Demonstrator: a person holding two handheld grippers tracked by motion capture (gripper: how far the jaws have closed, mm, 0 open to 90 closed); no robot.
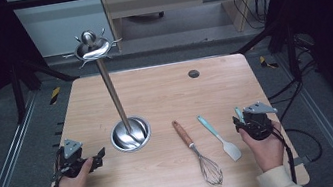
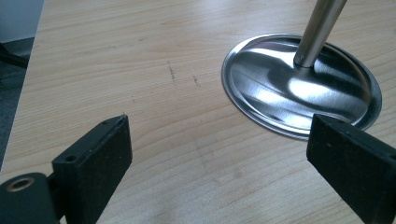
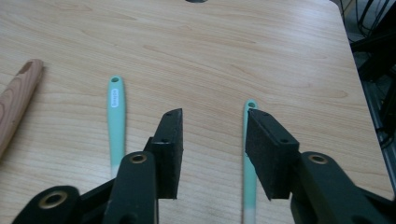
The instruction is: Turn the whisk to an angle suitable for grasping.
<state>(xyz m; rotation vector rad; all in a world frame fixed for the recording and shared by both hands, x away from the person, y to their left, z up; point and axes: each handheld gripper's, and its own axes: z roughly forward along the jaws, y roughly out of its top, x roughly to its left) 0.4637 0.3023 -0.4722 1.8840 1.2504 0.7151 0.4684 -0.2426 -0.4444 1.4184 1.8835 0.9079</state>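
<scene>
A steel utensil stand (image 1: 130, 133) rises from its round base to a hooked top (image 1: 91, 48); its base (image 2: 299, 84) fills the upper right of the left gripper view. My left gripper (image 1: 99, 158) (image 2: 222, 135) rests at the table's left, open wide and holding nothing, pointing at the base. A wooden-handled whisk (image 1: 196, 152) and a teal-handled spatula (image 1: 219, 137) (image 3: 116, 112) lie right of the stand. My right gripper (image 1: 238, 120) (image 3: 214, 121) is open. A second teal handle (image 3: 250, 186) lies on the table along its right jaw's inner edge.
The wooden table (image 1: 153, 85) has a dark round cable hole (image 1: 193, 73) near its far edge. Metal rails run along both sides, and cables lie on the floor to the right. The whisk's wooden handle (image 3: 18, 98) shows at the left of the right gripper view.
</scene>
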